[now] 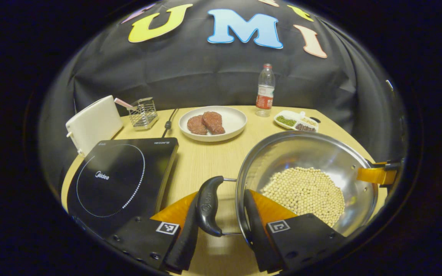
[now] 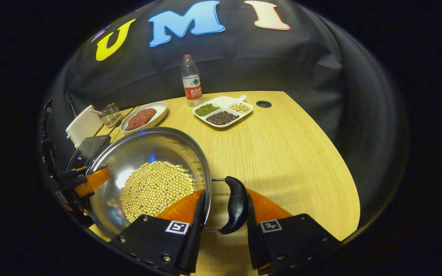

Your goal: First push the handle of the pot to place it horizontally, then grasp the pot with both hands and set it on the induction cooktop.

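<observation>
In the left gripper view, the left claw straddles the near side of the steel pot: one finger lies outside the black side handle, the other sits inside the pot's rim, so the handle and the rim are both between the fingers; whether both actually press on them I cannot tell. The pot stands on the wooden table, holding a heap of soybeans, just to the right of the black induction cooktop and not on it. At the pot's far edge the right claw reaches in over the rim. Farther back are a white plate with two pieces of raw meat, a water bottle, a divided dish of beans, a wire rack and a white box-like appliance. In the right gripper view, the right claw is set the same way on the opposite handle (one finger inside the rim, one outside the grip), narrowed around it, though firm contact on both sides is not clear. The pot fills the left foreground with its soybeans; the left claw shows at its far rim, the cooktop just behind. The table carries the meat plate, bottle and divided dish beyond.
</observation>
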Demonstrator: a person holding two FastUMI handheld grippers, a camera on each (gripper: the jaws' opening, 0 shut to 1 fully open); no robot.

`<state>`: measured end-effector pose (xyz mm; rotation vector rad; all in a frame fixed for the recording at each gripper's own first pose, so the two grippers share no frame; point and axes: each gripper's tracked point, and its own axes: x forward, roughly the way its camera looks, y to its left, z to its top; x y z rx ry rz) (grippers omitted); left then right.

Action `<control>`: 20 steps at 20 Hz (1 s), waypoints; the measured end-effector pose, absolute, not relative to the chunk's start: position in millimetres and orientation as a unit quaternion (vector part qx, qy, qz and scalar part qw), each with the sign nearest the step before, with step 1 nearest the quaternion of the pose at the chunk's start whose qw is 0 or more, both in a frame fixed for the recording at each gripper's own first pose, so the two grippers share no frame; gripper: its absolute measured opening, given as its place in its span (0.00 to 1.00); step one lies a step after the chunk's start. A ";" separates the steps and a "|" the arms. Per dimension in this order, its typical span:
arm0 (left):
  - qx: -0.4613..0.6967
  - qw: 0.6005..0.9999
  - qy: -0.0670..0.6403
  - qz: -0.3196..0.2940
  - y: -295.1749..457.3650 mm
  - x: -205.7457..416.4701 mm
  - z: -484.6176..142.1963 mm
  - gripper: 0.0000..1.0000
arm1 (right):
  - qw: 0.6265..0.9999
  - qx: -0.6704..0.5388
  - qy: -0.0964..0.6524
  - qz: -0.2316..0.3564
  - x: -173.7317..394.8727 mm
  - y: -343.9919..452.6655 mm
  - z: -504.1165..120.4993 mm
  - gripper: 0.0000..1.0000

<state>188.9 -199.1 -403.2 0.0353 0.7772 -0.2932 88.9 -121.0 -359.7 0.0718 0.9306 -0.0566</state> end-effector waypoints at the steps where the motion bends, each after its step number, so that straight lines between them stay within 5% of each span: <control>1: 0.015 0.916 0.375 -0.142 -198.4 188.8 -401.8 0.69 | 0.892 0.030 0.450 -0.026 87.0 -120.2 -359.3 0.52; 20: 0.009 0.927 0.337 -0.162 -91.9 212.7 -335.2 0.63 | 0.906 0.039 0.419 -0.048 84.1 -18.7 -293.3 0.52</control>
